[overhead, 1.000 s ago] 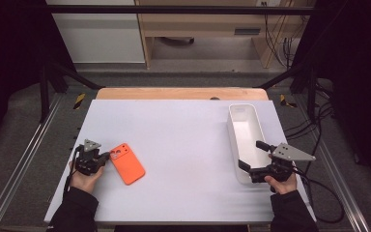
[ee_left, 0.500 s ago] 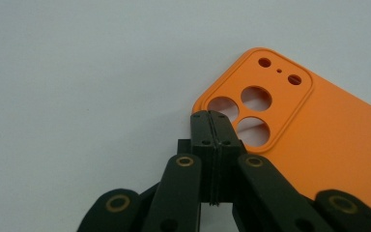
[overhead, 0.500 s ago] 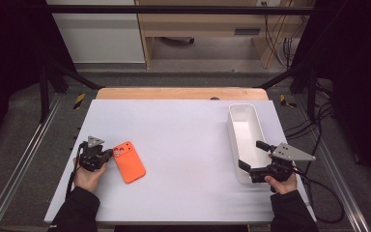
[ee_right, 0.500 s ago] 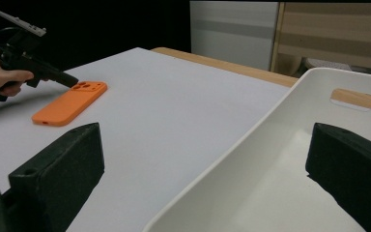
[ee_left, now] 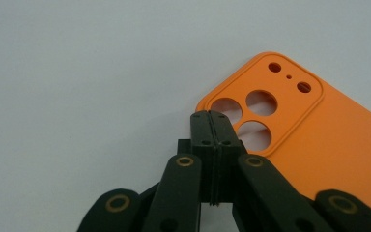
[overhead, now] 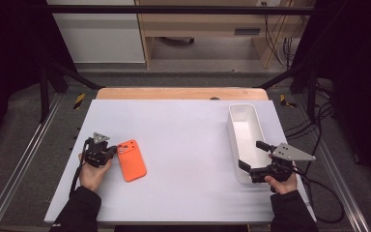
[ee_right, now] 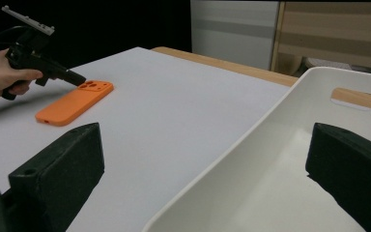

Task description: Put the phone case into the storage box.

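A white tabletop [overhead: 183,145] sits in a dim workshop, with a wooden bench and cables behind it. On its left lies a flat orange silicone phone case [overhead: 131,160], back up, camera cut-outs toward the left gripper [overhead: 110,151]. That gripper's jaws are pressed together with nothing between them, their tip at the case's cut-out corner; whether they touch it I cannot tell. At the right, the right gripper [overhead: 252,157] has its jaws spread wide astride the near wall of a long white plastic bin [overhead: 238,113], which is empty. The risk, as I judge it: closed jaws cannot grasp the thin case and a nudge would only slide it across the smooth top; the bin could tip if its wall is pinched carelessly.
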The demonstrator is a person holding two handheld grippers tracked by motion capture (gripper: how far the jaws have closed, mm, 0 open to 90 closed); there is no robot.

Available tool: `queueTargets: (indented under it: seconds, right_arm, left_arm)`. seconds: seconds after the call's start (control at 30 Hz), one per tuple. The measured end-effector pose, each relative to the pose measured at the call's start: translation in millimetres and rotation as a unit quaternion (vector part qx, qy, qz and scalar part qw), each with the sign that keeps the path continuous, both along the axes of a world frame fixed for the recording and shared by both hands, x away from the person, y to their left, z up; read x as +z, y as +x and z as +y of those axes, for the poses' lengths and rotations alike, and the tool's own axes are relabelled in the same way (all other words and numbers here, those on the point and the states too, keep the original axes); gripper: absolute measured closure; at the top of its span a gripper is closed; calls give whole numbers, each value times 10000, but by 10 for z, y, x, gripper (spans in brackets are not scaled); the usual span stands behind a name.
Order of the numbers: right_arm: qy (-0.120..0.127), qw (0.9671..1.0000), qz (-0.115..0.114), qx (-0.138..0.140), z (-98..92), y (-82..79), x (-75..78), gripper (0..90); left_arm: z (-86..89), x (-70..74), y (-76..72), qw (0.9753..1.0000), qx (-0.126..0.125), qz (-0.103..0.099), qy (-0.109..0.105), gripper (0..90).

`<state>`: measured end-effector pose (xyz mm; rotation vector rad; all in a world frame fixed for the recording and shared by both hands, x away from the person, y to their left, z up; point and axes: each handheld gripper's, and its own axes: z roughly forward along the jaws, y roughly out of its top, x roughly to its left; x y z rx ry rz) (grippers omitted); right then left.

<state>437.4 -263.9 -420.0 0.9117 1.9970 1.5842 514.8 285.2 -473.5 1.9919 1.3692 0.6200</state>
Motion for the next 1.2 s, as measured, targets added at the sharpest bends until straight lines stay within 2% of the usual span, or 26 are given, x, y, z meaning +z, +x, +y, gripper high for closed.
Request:
queueTargets:
  seconds: [0.73, 1.2]
  right_arm:
    - [-6, 10000, 1, -2, 0, 1, -2, 4]
    - [-7, 10000, 11, -7, -1, 1, -5, 4]
  left_arm:
    - [-178, 2, 155, 9999, -117, -26, 64, 900]
    - [-407, -1, 242, 9993, -300, -85, 191, 900]
